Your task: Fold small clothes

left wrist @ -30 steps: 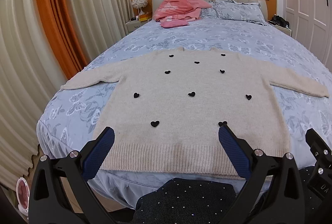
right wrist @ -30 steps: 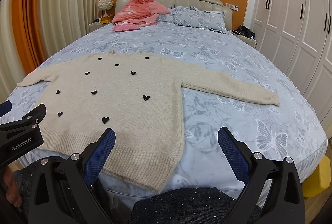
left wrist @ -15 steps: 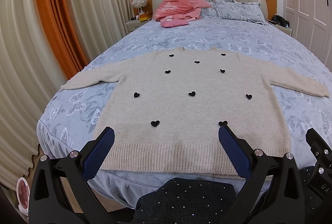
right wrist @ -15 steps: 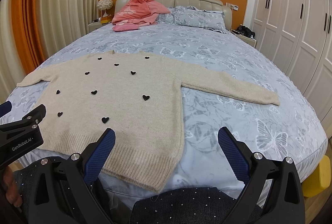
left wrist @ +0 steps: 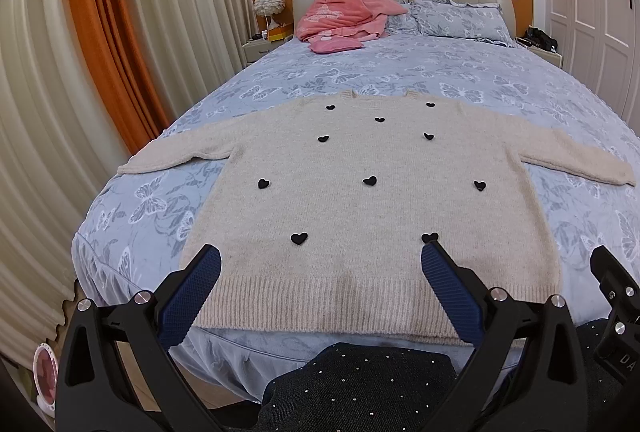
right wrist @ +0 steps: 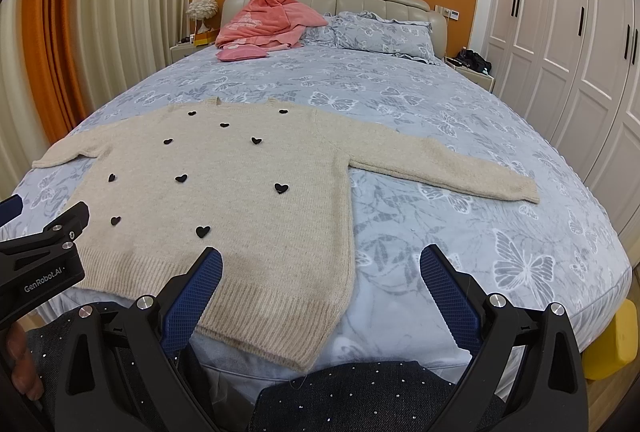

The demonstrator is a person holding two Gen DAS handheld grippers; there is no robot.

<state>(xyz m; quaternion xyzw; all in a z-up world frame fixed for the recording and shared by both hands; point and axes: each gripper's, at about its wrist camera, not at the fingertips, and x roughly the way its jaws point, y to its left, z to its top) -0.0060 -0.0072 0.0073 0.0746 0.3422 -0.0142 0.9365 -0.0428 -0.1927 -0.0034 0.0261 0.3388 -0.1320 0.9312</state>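
A beige knit sweater (left wrist: 368,208) with small black hearts lies flat on the bed, sleeves spread out to both sides, ribbed hem toward me. It also shows in the right wrist view (right wrist: 224,192). My left gripper (left wrist: 320,272) is open and empty, hovering just short of the hem's middle. My right gripper (right wrist: 320,272) is open and empty near the hem's right corner. The left gripper's body (right wrist: 40,264) shows at the left edge of the right wrist view.
The bed (left wrist: 460,72) has a blue butterfly cover. A pink garment pile (left wrist: 344,12) and pillows (left wrist: 460,18) lie at the headboard. Curtains (left wrist: 120,32) hang on the left, white wardrobes (right wrist: 560,52) on the right. A yellow object (right wrist: 616,348) sits by the bed's right corner.
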